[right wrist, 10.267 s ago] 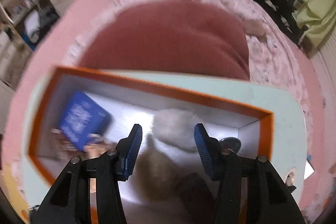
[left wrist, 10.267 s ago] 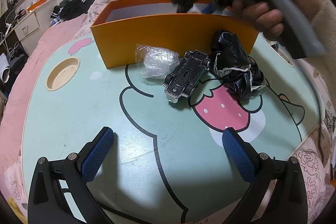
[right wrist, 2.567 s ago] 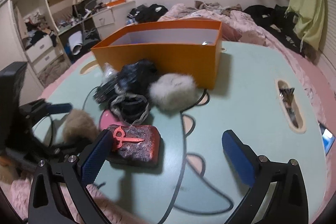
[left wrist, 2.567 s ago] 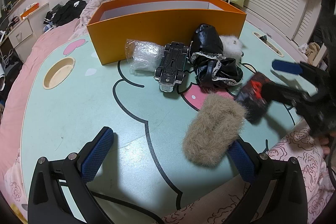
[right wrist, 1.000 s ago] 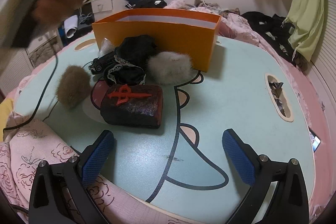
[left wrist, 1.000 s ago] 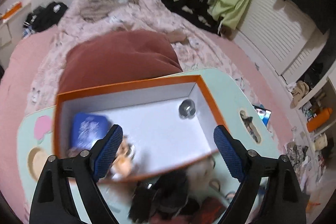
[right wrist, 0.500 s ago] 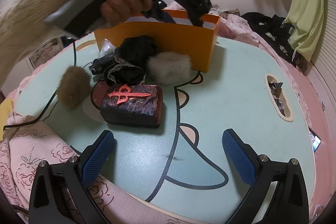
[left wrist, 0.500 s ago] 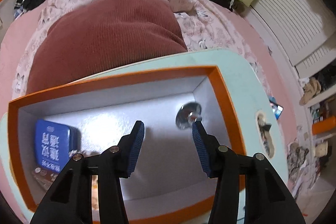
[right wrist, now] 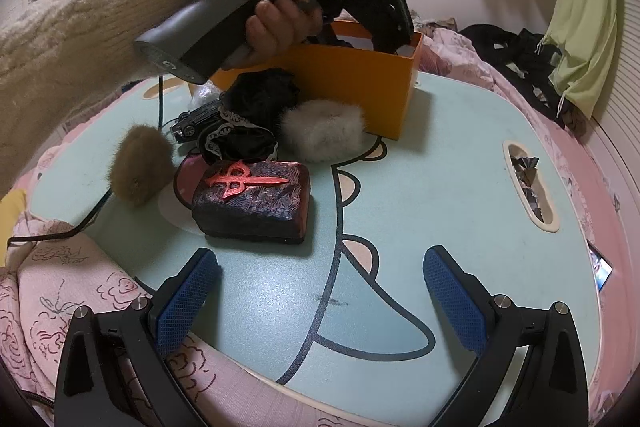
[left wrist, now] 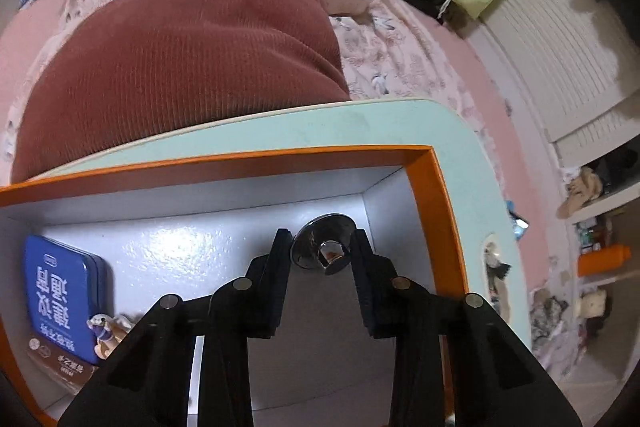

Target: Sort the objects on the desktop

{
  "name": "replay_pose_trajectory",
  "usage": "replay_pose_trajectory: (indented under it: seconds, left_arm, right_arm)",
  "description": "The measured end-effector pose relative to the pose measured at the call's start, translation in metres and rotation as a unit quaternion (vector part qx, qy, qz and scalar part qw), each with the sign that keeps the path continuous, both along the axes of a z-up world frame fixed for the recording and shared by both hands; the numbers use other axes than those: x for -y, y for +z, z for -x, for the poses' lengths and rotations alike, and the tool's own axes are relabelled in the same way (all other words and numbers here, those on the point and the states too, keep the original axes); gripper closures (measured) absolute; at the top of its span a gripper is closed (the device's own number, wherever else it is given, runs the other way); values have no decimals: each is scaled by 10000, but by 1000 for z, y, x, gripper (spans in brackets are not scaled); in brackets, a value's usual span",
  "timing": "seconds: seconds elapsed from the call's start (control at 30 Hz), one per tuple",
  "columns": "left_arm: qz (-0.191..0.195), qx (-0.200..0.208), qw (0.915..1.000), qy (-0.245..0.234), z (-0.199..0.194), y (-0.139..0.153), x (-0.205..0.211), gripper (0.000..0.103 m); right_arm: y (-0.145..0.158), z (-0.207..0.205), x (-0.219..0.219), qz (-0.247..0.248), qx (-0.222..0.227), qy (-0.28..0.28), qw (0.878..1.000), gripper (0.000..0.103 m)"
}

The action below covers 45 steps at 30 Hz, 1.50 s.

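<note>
Right wrist view: mint cartoon-printed table (right wrist: 440, 167), pink bedding (right wrist: 460, 47) beyond.

- White Chinese characters are printed large on the lid of the blue tin (left wrist: 60, 291) lying in the orange box (left wrist: 436, 187); they appear upside down in the left wrist view and cannot be made out with certainty.
- A small white oval logo is seen near the tin's upper edge; its wording is too small to be read.
- Pale characters and a line of small digits are carried on the brown packet (left wrist: 60, 367) under the tin; neither is legible.
- A raised red emblem, shaped like a dagger with loops, is borne on top of the dark case (right wrist: 252, 203); no letters are formed by it.
</note>
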<state>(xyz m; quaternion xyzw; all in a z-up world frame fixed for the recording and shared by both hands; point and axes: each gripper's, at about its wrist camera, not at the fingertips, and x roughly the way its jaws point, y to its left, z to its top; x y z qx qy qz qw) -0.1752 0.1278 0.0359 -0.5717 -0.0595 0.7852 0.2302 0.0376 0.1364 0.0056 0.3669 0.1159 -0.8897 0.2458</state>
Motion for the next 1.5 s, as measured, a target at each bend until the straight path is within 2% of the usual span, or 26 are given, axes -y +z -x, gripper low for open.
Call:
replay_pose_trajectory:
  seconds: [0.13, 0.23, 0.33, 0.43, 0.53, 0.63, 0.77, 0.93, 1.0, 1.07, 1.17, 1.27, 1.33, 1.37, 1.4, 1.43, 1.47, 1.5]
  left_arm:
    - [-92, -269, 9996, -28, -7, 8, 14, 72]
    - [-382, -459, 9982, -8, -16, 24, 29, 72]
    - [-649, -880, 9940, -36, -44, 51, 48, 72]
    - [-719, -1267, 9892, -171, -80, 68, 66, 72]
    - [-721, -1396, 9873, -251, -110, 67, 81, 72]
    - [-718, -1380, 9875, -236, -131, 53, 92, 72]
    - [-614, -1628, 9847, 44, -146, 41, 104, 71]
    - [-702, -1766, 9815, 246, -163, 38, 120, 45]
    - [-489, -1928, 9795, 312, -177, 38, 127, 35]
    - [-157, -2121, 9762, 423, -195, 34, 138, 31]
    - [315, -2143, 9748, 529, -214, 21, 152, 30]
    - [575, -1911, 9788, 463, -228, 0, 161, 30]
    - [581, -1849, 9804, 348, -235, -12, 164, 28]
    - [593, -1804, 9814, 287, -236, -18, 164, 25]
    - [679, -1671, 9833, 233, -234, -26, 161, 15]
    - [998, -1810, 9782, 180, -234, -30, 153, 6]
    - [1047, -1778, 9784, 115, -231, -32, 148, 0]
    - [1025, -1752, 9792, -34, -228, -33, 143, 0]
  right_arm:
    - [0, 0, 1, -2, -1, 1, 10000, 0]
    - [0, -1, 1, 0, -3, 2, 10000, 0]
    - [0, -1, 1, 2, -4, 3, 10000, 0]
    - [0, 0, 2, 2, -4, 3, 10000, 0]
    - [0, 0, 2, 1, -4, 1, 10000, 0]
    - [0, 0, 1, 1, -4, 3, 10000, 0]
    - [0, 0, 1, 2, -5, 2, 10000, 0]
    - [-1, -1, 0, 4, -4, 4, 10000, 0]
    - [-1, -1, 0, 5, -5, 4, 10000, 0]
    - [0, 0, 1, 5, -4, 4, 10000, 0]
    - [-1, 0, 0, 5, -4, 7, 10000, 0]
    - [-1, 0, 0, 5, -4, 7, 10000, 0]
    - [0, 0, 0, 5, -3, 9, 10000, 0]
    - [-1, 0, -1, 8, -3, 11, 10000, 0]
    - [-1, 0, 0, 8, -2, 11, 10000, 0]
    - [-1, 0, -1, 4, -5, 12, 10000, 0]
    - [-1, 0, 0, -3, -2, 11, 10000, 0]
    - [-1, 0, -1, 6, 3, 9, 10000, 0]
